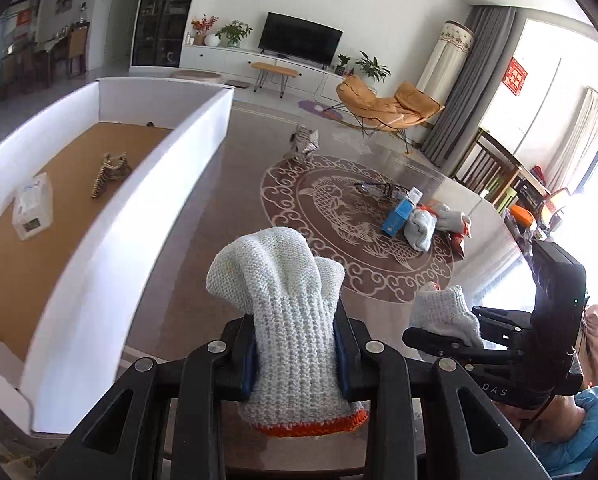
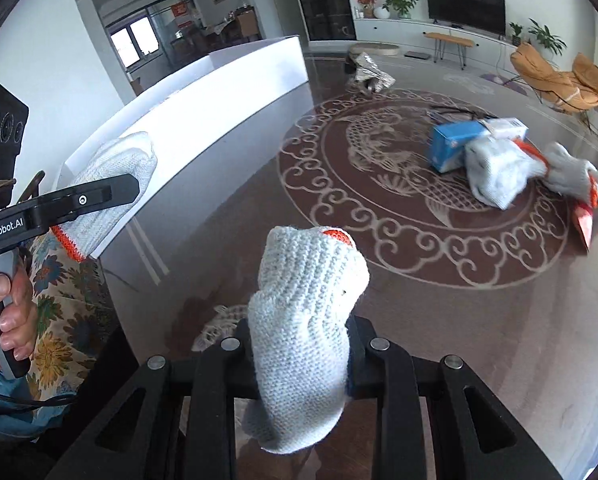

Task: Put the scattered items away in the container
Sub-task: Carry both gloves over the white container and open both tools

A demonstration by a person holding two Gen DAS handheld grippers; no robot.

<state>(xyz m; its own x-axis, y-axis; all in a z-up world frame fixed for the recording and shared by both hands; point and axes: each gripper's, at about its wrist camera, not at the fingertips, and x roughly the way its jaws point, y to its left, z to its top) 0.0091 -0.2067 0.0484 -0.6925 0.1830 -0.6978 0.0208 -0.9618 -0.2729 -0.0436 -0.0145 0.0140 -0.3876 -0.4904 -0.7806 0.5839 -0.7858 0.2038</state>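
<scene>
My left gripper (image 1: 295, 342) is shut on a white knitted glove (image 1: 283, 280) with an orange cuff, held up beside the white-walled container (image 1: 99, 248). The container's brown floor holds a small white box (image 1: 33, 210) and a striped item (image 1: 109, 174). My right gripper (image 2: 299, 352) is shut on a second white glove (image 2: 303, 292) above the patterned table. Each gripper also shows in the other's view: the right gripper (image 1: 447, 332) at the lower right, the left gripper (image 2: 127, 188) against the container (image 2: 203, 120).
On the round fish pattern lie a blue box (image 2: 453, 144), two more white gloves (image 2: 495, 172), a red packet (image 2: 585, 224) and dark spectacles (image 1: 375, 190). A silver foil packet (image 2: 371, 70) sits farther back. A hand (image 2: 7, 304) holds the left gripper's handle.
</scene>
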